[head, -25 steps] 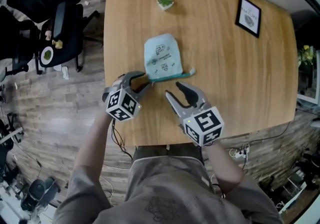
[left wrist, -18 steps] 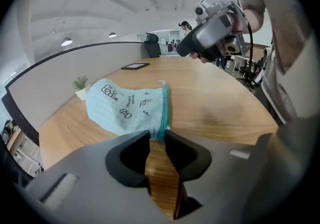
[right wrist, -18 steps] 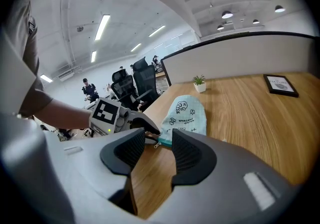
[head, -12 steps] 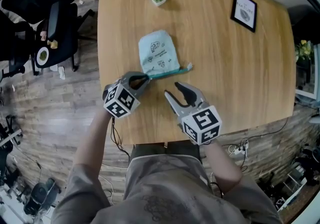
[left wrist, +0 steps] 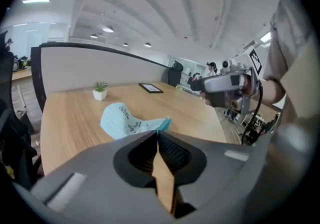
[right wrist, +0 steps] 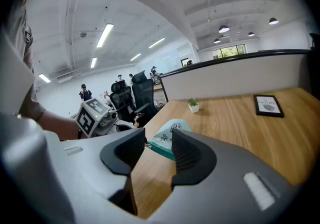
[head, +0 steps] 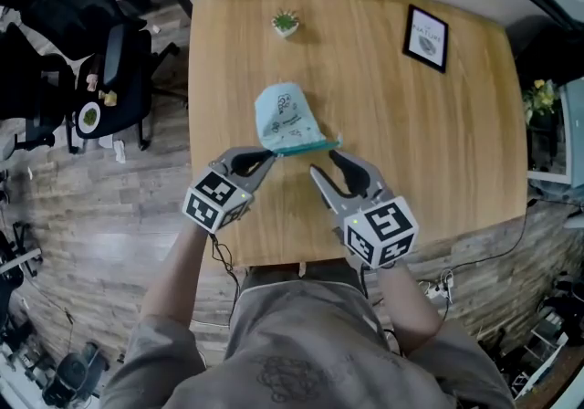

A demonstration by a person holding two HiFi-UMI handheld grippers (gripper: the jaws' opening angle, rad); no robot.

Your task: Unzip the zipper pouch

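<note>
A light blue zipper pouch [head: 286,120] with a teal zipper edge lies on the wooden table [head: 438,142], its near edge raised a little. My left gripper [head: 265,157] is at the left end of that zipper edge. Its jaws are closing and the pouch's corner is pinched at the fingertips. In the left gripper view the pouch [left wrist: 125,120] shows just past the left gripper [left wrist: 156,135], whose pads nearly touch. My right gripper [head: 323,163] stands open just short of the right end of the zipper edge, with nothing between its fingers. The right gripper view has the pouch [right wrist: 170,130] beyond the right gripper [right wrist: 157,143].
A small potted plant [head: 285,24] stands at the table's far edge and a black picture frame [head: 426,36] at the far right. Black office chairs [head: 109,60] stand on the floor to the left. The table's near edge runs just under both grippers.
The left gripper's jaws have gone from wide open to nearly shut on the pouch's left corner. The pouch's near edge has risen slightly. The right gripper stays open.
</note>
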